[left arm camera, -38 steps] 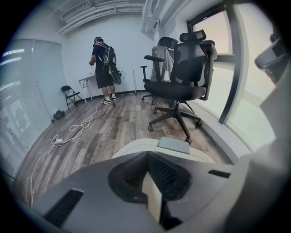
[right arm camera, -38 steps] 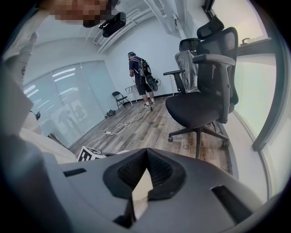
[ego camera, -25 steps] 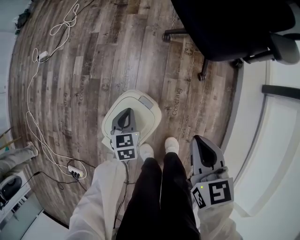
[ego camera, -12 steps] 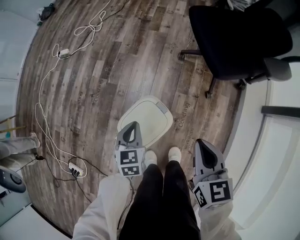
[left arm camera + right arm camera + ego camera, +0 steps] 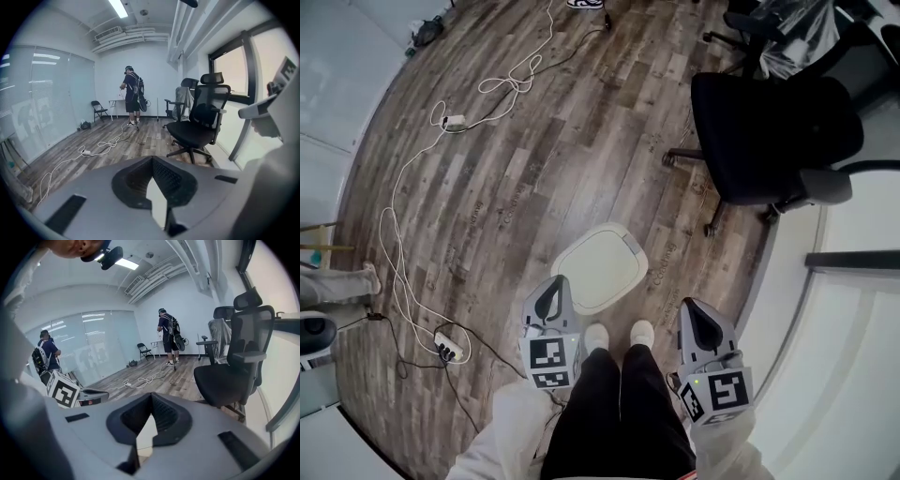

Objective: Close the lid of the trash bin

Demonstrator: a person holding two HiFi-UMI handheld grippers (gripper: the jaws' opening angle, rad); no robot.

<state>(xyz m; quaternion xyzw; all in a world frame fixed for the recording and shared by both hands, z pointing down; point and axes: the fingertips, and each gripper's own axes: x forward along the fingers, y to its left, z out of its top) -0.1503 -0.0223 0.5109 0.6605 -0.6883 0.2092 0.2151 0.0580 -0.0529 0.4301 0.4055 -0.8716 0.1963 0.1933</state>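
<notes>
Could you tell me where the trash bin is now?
In the head view, the trash bin stands on the floor ahead of the shoes, right of the left gripper.

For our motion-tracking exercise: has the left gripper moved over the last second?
Yes. The left gripper has drawn back off the cream rounded-square trash bin lid, toward the person's white shoes.

Cream trash bin, lid down
</notes>
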